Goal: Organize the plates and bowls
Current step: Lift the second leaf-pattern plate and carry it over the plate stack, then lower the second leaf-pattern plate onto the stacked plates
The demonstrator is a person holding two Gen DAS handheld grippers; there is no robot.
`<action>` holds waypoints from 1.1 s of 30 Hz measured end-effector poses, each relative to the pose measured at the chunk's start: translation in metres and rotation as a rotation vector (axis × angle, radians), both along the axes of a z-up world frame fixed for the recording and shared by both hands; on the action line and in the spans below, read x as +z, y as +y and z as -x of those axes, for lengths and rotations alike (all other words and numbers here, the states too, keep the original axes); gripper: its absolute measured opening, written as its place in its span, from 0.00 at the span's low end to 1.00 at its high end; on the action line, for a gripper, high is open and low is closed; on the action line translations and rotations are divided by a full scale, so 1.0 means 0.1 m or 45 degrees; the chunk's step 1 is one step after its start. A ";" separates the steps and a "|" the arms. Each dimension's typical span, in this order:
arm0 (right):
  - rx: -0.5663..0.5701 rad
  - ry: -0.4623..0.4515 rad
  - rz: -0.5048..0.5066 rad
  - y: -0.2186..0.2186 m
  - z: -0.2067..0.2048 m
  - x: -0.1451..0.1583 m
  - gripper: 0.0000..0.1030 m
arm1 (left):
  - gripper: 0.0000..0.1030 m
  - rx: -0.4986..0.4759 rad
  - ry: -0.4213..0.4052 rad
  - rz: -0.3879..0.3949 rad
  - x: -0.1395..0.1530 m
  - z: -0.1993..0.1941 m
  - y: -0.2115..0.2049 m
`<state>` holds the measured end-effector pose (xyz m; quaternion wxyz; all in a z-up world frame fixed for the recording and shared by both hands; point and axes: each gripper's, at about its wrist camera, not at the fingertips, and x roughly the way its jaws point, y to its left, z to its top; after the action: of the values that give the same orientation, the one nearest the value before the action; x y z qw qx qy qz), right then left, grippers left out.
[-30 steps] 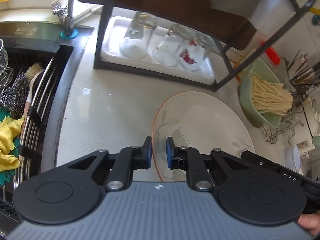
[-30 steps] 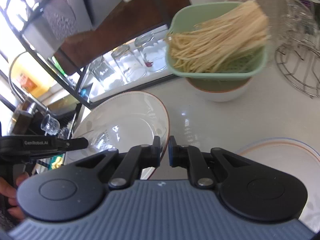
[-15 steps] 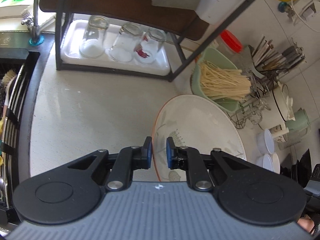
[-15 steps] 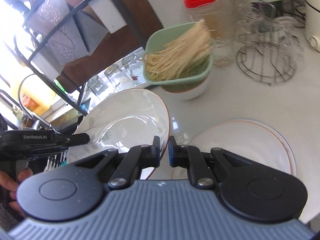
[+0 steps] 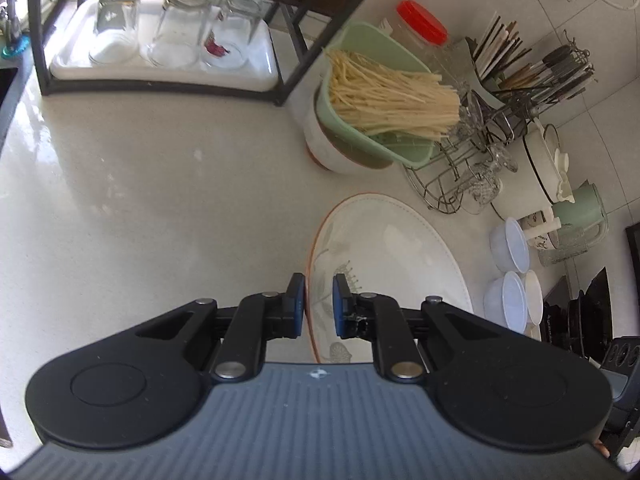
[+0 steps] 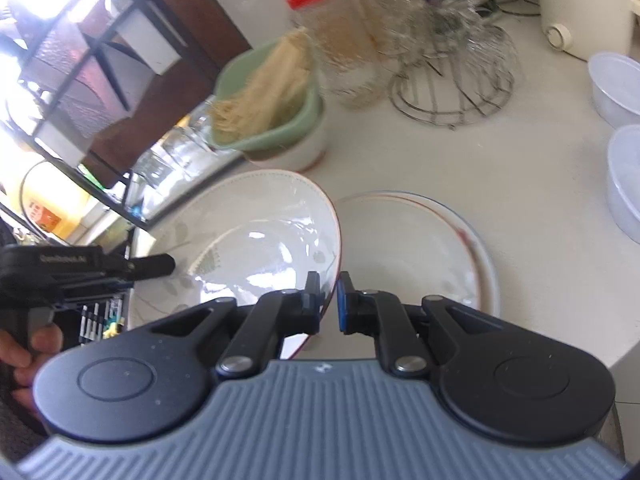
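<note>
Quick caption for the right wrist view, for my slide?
Both grippers hold a floral plate by its rim above a second plate on the counter.

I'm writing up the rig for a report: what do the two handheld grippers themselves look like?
Both match: left gripper and right gripper have ribbed grey bodies, black round-lobed linkage arms with silver pivot pins, and blue-padded jaws. The left one, seen from the right wrist, has a black handle with faint white lettering.

White plate, leaf motif, thin reddish rim: being held tilted above the counter, its edge sitting between the fingers of both grippers. Second white plate, reddish rim line: lying flat on the pale counter, just beside and partly under the first. Three translucent white bowls: sitting near the plates.
</note>
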<state>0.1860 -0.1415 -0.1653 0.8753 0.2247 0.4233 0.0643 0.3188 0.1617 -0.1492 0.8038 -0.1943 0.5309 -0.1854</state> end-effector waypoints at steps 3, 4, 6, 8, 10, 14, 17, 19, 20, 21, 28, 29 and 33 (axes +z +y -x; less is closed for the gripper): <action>-0.006 0.028 -0.012 -0.12 0.00 -0.07 0.11 | 0.16 -0.003 0.034 -0.012 -0.07 -0.02 -0.13; -0.006 0.034 -0.010 -0.15 0.00 -0.09 0.11 | 0.16 -0.005 0.044 -0.018 -0.09 -0.02 -0.17; 0.000 0.045 -0.006 -0.20 -0.01 -0.12 0.11 | 0.16 -0.010 0.057 -0.035 -0.11 -0.02 -0.25; 0.008 0.060 -0.004 -0.24 -0.02 -0.15 0.12 | 0.16 -0.013 0.069 -0.054 -0.13 -0.03 -0.31; 0.027 0.078 0.000 -0.28 -0.02 -0.20 0.12 | 0.16 -0.018 0.082 -0.081 -0.15 -0.02 -0.37; 0.068 0.105 0.002 -0.34 -0.02 -0.31 0.13 | 0.16 -0.024 0.111 -0.120 -0.18 0.01 -0.45; 0.084 0.128 0.005 -0.37 -0.03 -0.38 0.14 | 0.16 -0.029 0.128 -0.161 -0.20 0.05 -0.52; 0.099 0.139 0.013 -0.38 -0.04 -0.42 0.14 | 0.16 -0.026 0.140 -0.171 -0.22 0.05 -0.56; 0.107 0.143 0.016 -0.39 -0.04 -0.44 0.15 | 0.16 -0.023 0.146 -0.171 -0.22 0.05 -0.56; 0.114 0.144 0.015 -0.39 -0.04 -0.45 0.15 | 0.16 -0.028 0.149 -0.180 -0.22 0.05 -0.58; 0.128 0.117 0.032 -0.43 -0.01 -0.48 0.15 | 0.16 -0.132 0.140 -0.339 -0.19 0.06 -0.81; 0.130 0.116 0.034 -0.44 0.00 -0.48 0.15 | 0.16 -0.137 0.140 -0.349 -0.19 0.07 -0.83; 0.130 0.098 0.095 -0.41 -0.01 -0.47 0.15 | 0.16 -0.146 0.168 -0.380 -0.25 0.06 -0.90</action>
<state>0.1870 -0.1826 -0.2119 0.8617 0.1722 0.4698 0.0843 0.3124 0.0721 -0.1742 0.7753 -0.0539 0.6142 -0.1367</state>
